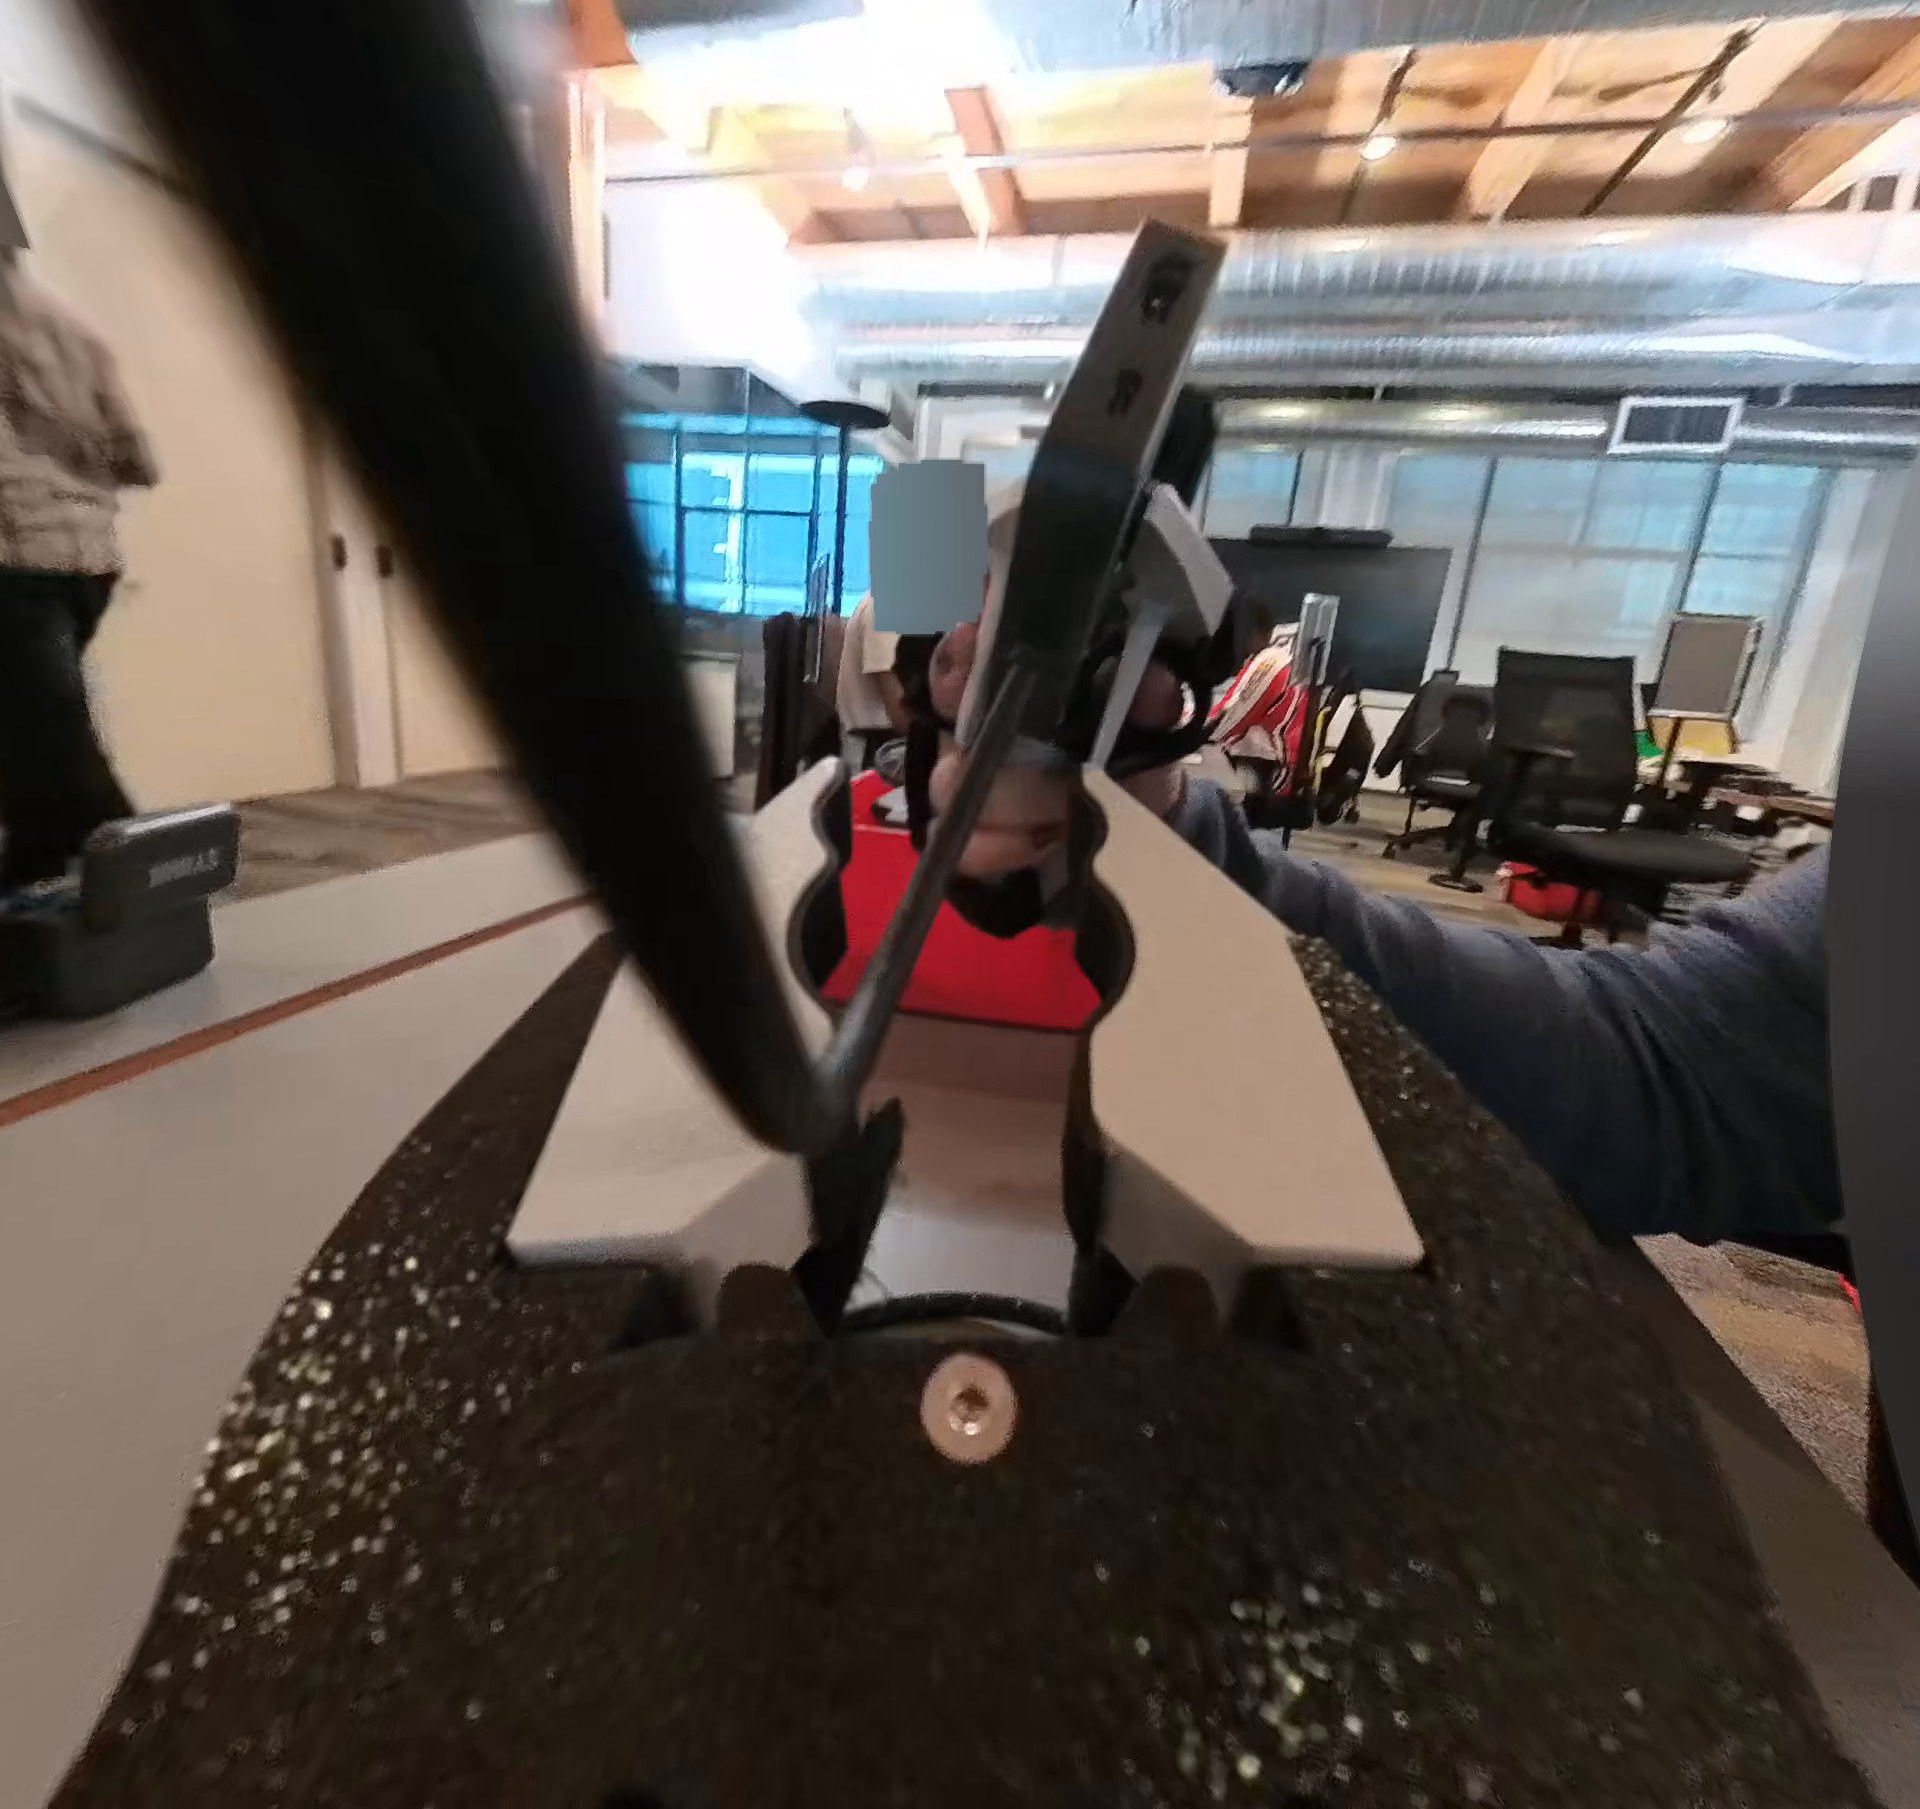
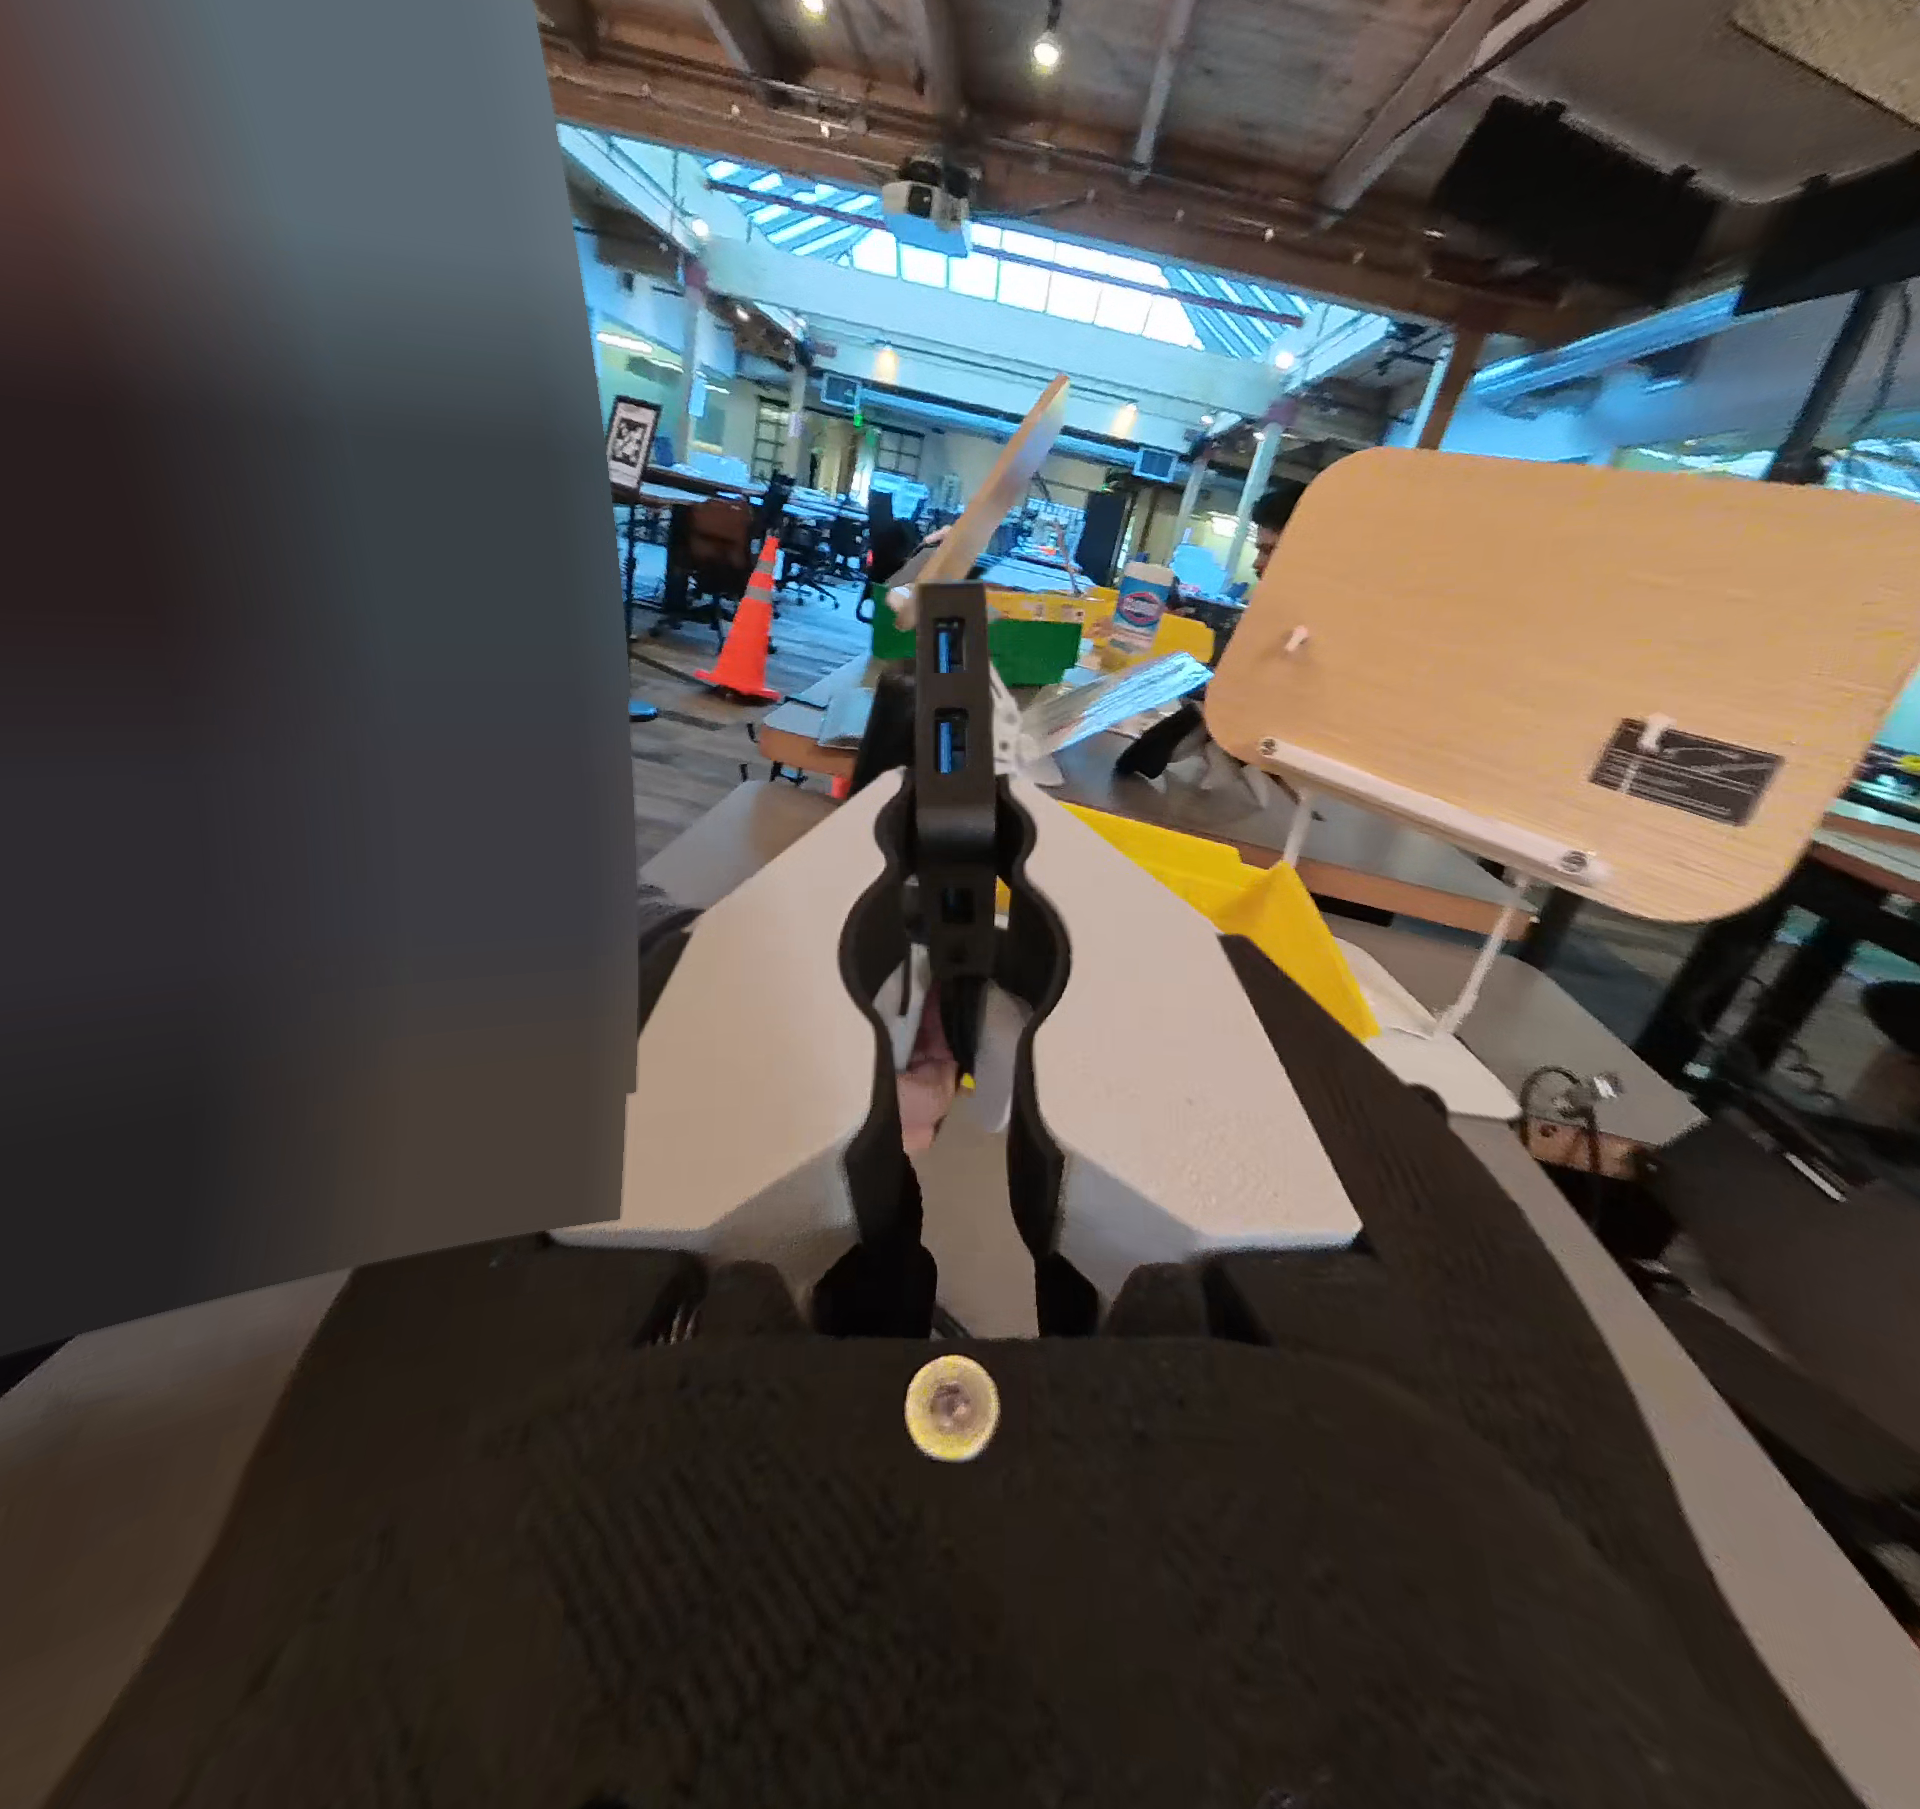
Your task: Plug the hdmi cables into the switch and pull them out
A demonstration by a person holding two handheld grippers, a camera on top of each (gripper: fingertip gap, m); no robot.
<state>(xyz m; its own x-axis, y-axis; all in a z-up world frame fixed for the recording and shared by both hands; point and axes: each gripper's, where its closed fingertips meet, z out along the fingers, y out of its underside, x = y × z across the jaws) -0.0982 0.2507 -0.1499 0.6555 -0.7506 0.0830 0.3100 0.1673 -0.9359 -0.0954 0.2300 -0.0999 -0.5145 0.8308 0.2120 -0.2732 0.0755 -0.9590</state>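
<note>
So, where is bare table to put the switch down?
Bare grey table lies left of the left tool, between it and the black case. It is crowded around the right tool, which holds the switch: the yellow bin, the wooden board's stand and loose hardware fill that tabletop.

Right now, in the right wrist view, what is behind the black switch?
Behind the switch, gripped in the right tongs, a tilted pale board, a green bin and an orange cone show. Its far side is hidden.
</note>
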